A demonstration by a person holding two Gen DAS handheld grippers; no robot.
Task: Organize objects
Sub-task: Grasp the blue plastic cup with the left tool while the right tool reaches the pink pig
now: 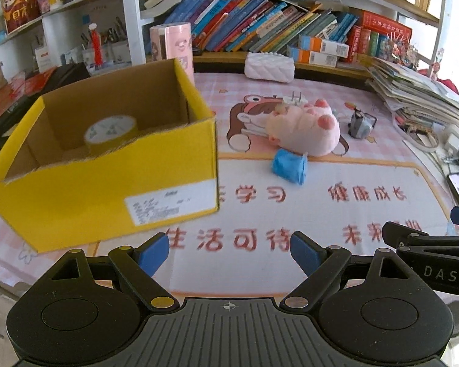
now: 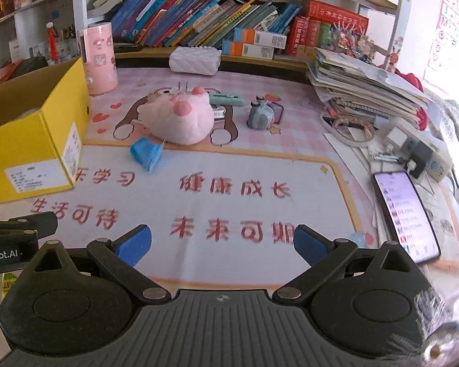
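A yellow cardboard box [image 1: 107, 180] stands open on the left of the pink desk mat, with a roll of tape [image 1: 111, 133] inside; the box also shows in the right wrist view [image 2: 36, 140]. A pink plush toy [image 1: 306, 130] [image 2: 180, 119] lies mid-mat. A crumpled blue cup [image 1: 289, 166] [image 2: 145, 153] lies in front of it. A small grey toy [image 1: 359, 124] [image 2: 260, 116] stands to the right. A mint green item [image 2: 226, 99] lies behind the plush. My left gripper [image 1: 229, 252] is open and empty. My right gripper [image 2: 223, 244] is open and empty.
A pink cylinder [image 2: 99, 61] and a white quilted case [image 2: 195, 59] stand at the back. Books fill the shelf [image 2: 199, 18]. A paper stack [image 2: 361, 85], a power strip [image 2: 419, 150] and a lit phone [image 2: 405, 214] sit on the right.
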